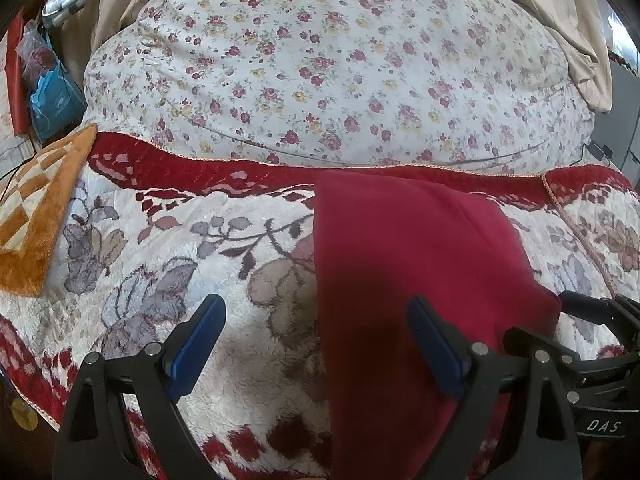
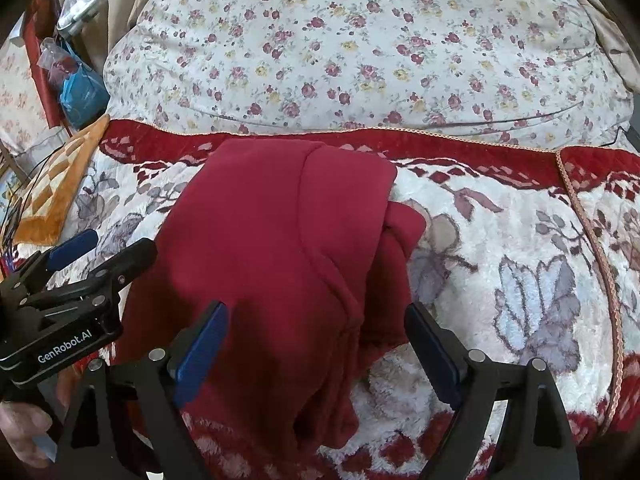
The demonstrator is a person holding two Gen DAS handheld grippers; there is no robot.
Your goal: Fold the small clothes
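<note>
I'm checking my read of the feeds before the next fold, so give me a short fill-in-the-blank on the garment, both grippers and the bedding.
1. The garment being folded is dark ____ in colour.
2. The jaws of the right gripper stand ____, with nothing clamped between them.
3. The left gripper has blue pads and grips ____.
4. Behind the plush blanket lies a white quilt printed with small ____.

Missing words: red; open; nothing; flowers

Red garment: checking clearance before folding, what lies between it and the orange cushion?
Only bare floral blanket lies between the red garment and the orange cushion, seen in the left wrist view.
</note>
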